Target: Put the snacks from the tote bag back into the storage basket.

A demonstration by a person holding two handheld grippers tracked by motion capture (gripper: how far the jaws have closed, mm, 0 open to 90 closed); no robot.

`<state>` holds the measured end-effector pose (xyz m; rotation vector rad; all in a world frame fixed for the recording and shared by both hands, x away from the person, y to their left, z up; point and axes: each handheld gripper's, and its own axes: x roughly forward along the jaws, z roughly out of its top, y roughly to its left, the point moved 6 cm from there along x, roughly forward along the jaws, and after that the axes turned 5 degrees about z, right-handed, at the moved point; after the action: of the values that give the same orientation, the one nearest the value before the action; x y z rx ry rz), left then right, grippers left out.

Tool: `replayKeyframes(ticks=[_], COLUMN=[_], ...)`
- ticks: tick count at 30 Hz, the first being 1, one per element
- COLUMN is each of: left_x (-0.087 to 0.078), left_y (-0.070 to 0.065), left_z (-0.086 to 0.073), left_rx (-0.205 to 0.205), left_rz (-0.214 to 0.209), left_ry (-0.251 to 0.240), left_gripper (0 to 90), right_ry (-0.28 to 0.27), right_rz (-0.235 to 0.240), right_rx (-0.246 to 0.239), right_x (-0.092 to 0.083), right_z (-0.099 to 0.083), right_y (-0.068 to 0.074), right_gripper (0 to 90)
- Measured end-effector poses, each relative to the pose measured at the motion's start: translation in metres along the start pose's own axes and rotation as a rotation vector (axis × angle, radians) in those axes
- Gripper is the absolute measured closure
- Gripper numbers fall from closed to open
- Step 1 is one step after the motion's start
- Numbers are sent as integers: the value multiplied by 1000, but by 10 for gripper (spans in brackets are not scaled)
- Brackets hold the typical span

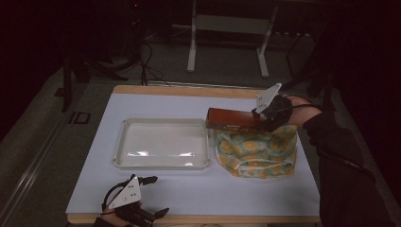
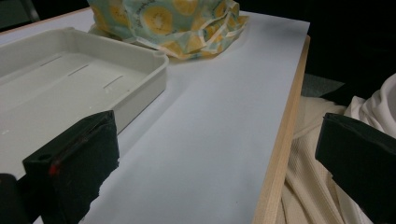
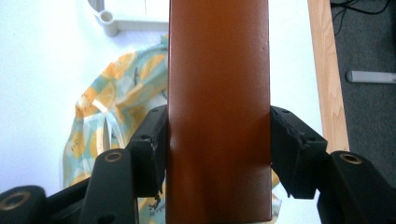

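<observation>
The right tool [image 1: 263, 118] clamps a brown rectangular box [image 1: 232, 120] between its jaws, held above a yellow-and-teal patterned fabric bag [image 1: 257, 152] at the tabletop's [image 1: 189, 194] right side. In the right gripper view the box hides most of the bag, and its far end is cut off. The left tool [image 1: 153, 196] rests wide open and empty near the front edge, beside a white tray [image 1: 162, 163].
</observation>
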<state>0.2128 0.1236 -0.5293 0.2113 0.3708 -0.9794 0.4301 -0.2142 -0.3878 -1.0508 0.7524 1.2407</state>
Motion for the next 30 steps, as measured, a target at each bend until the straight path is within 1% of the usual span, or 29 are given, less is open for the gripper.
replayKeyframes(ticks=[8,11,13,16,17,18,26,28,30], left_x=[0,0,0,0,0,0,0,0,0], left_y=[0,-1,-1,-1,-1,-2,-2,-2,-3], left_z=[0,0,0,0,0,0,0,0,0], left_rx=[4,5,7,8,9,9,14,14,14], left_rz=[-4,-8,-11,-12,-11,-11,-16,-16,-17], left_ry=[-1,-3,-1,-1,-1,-1,-1,-1,-2], left_gripper=[0,0,0,0,0,0,0,0,0], right_ry=[-8,-2,-3,-10,-12,-12,14,15,15], right_rz=[22,27,29,35,41,41,67,68,81], right_rx=[-30,-36,-51,-57,-66,-66,-82,-87,-95], right_x=[10,14,17,20,23,23,42,44,49], right_z=[20,27,31,39,43,43,57,59,65], right_y=[1,1,1,2,3,3,7,7,9], right_gripper=[431,431,431,431,431,431,431,431,431])
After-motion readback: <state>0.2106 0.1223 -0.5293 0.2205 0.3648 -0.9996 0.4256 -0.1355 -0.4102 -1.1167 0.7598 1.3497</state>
